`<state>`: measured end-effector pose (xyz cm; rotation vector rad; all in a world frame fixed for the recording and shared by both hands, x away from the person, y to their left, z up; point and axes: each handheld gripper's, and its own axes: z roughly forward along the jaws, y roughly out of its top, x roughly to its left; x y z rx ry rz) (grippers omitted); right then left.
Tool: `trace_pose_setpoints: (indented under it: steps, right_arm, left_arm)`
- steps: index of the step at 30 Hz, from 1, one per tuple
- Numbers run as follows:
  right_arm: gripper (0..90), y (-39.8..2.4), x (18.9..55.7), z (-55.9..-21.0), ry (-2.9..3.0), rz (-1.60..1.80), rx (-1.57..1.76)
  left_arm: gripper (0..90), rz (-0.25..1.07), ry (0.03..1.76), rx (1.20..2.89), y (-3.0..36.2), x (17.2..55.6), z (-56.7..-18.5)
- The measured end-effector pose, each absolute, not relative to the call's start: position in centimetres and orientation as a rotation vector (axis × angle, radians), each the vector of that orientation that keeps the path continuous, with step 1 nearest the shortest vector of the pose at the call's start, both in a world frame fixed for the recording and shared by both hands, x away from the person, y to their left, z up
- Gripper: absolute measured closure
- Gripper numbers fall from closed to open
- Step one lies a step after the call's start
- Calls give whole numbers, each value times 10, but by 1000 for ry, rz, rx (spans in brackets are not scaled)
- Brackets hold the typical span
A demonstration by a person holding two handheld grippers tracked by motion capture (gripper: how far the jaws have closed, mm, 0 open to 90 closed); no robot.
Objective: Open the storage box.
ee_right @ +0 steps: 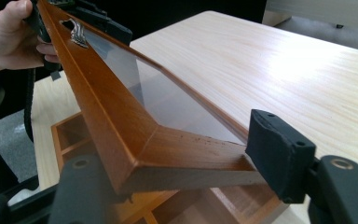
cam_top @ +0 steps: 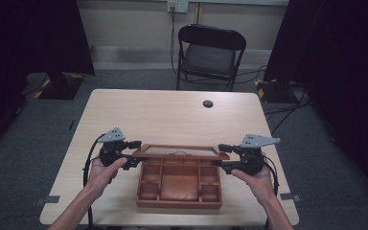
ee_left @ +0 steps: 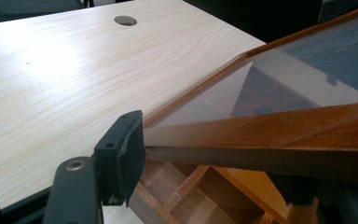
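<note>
The glass lid (cam_top: 181,151) stands tilted open over the back of the wooden box (cam_top: 179,184), which sits near the table's (cam_top: 172,112) front edge. Each gripper, left (cam_top: 135,154) and right (cam_top: 224,156), clamps one lid corner. Lower both ends evenly to avoid twisting the frame.

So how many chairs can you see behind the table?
1. A black folding chair stands on the floor beyond the far edge of the table, against the wall. The dark curtains at either side could hide more.
</note>
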<state>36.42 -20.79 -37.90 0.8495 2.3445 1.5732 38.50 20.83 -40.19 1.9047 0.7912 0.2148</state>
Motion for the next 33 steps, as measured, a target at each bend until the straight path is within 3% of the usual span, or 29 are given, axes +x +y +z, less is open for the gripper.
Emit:
trace_pose_setpoints:
  steps: [4, 19, 28, 30, 33]
  right_arm:
    - [423, -208, 368, -379, 2335, 1606, 847]
    - [431, -207, 387, -380, 2321, 1618, 904]
    - [473, -209, 396, -378, 2293, 1633, 899]
    - [480, -210, 400, -379, 2281, 1644, 906]
    - [485, -211, 403, -380, 2273, 1652, 916]
  left_arm:
    - [347, 209, 786, 1902, 209, 388, -400]
    - [365, 214, 775, 1860, 208, 401, -404]
    - [329, 232, 792, 1834, 204, 407, -398]
    - [404, 216, 782, 1833, 204, 409, -399]
    - [432, 193, 786, 1825, 204, 413, -402]
